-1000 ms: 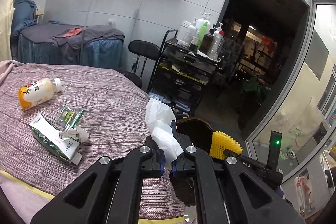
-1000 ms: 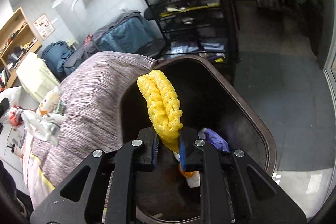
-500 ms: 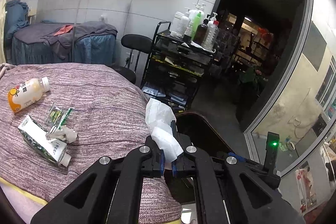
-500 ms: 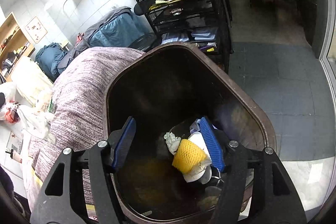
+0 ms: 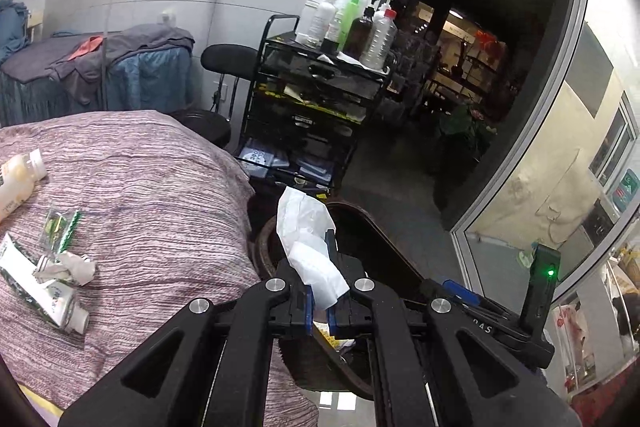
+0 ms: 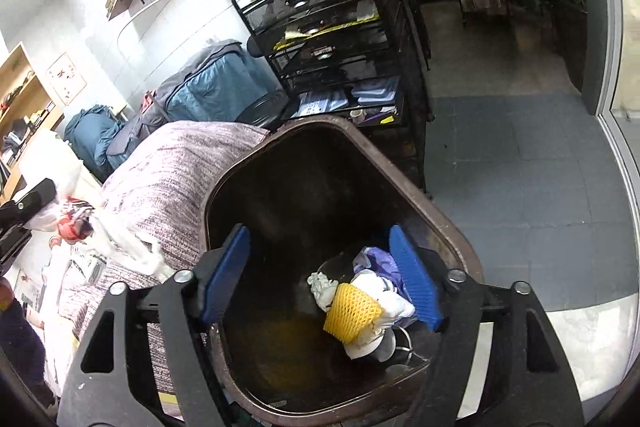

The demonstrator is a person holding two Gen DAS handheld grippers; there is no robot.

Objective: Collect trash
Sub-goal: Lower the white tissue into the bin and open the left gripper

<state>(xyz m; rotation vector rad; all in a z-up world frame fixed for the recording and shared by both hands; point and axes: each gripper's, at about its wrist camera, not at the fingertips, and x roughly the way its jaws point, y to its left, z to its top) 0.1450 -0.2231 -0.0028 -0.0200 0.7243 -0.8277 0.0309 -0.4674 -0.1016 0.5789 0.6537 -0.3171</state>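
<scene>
My left gripper is shut on a crumpled white tissue and holds it over the near rim of the dark brown trash bin. My right gripper is open and empty above the same bin. A yellow foam net lies inside the bin on white and purple trash. On the purple bedspread lie a green-white carton, a crumpled paper, a green wrapper and a drink bottle.
A black wire cart with bottles stands behind the bin. A black stool stands beside it. A glass door is to the right. Grey floor tiles lie past the bin.
My right gripper has opened and the yellow foam net has dropped into the bin. My left gripper has carried the tissue to the right, over the bin's rim.
</scene>
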